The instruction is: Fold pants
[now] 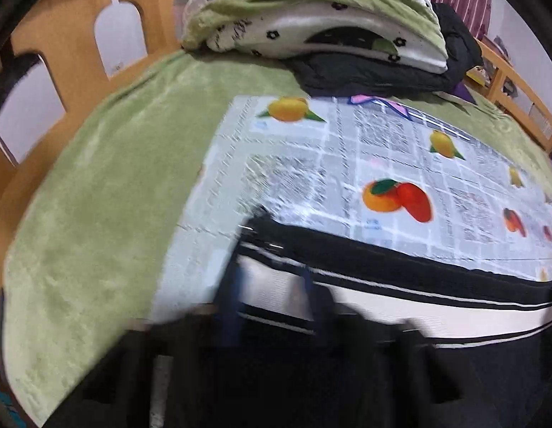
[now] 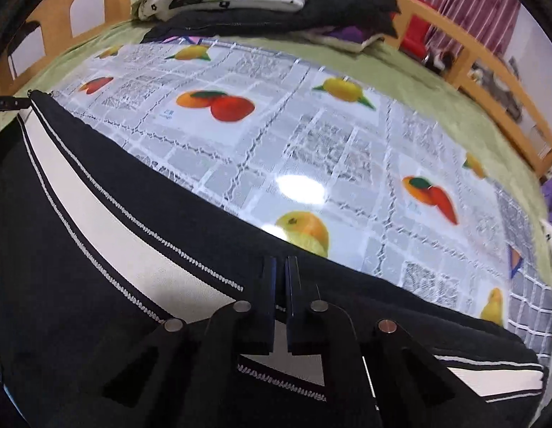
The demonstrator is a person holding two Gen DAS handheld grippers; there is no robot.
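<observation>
Black pants (image 2: 97, 221) with a broad white side stripe lie along the near edge of a fruit-print sheet (image 2: 311, 125). My right gripper (image 2: 281, 262) is shut, its two dark fingers almost touching and pinching the pants' black upper edge. In the left wrist view the pants (image 1: 418, 260) stretch off to the right. My left gripper (image 1: 272, 267) is blurred, with its fingers over the white stripe near the pants' end corner. In the right wrist view it shows as a thin dark tip (image 2: 5, 103) at that same corner. The edge runs straight between both grippers.
A green fleece blanket (image 1: 97, 178) covers the bed under the sheet. A pile of folded flower-print bedding (image 1: 311, 18) on a black jacket (image 1: 382, 71) sits at the far end. Wooden rails (image 1: 62, 35) (image 2: 489, 71) border the bed on both sides.
</observation>
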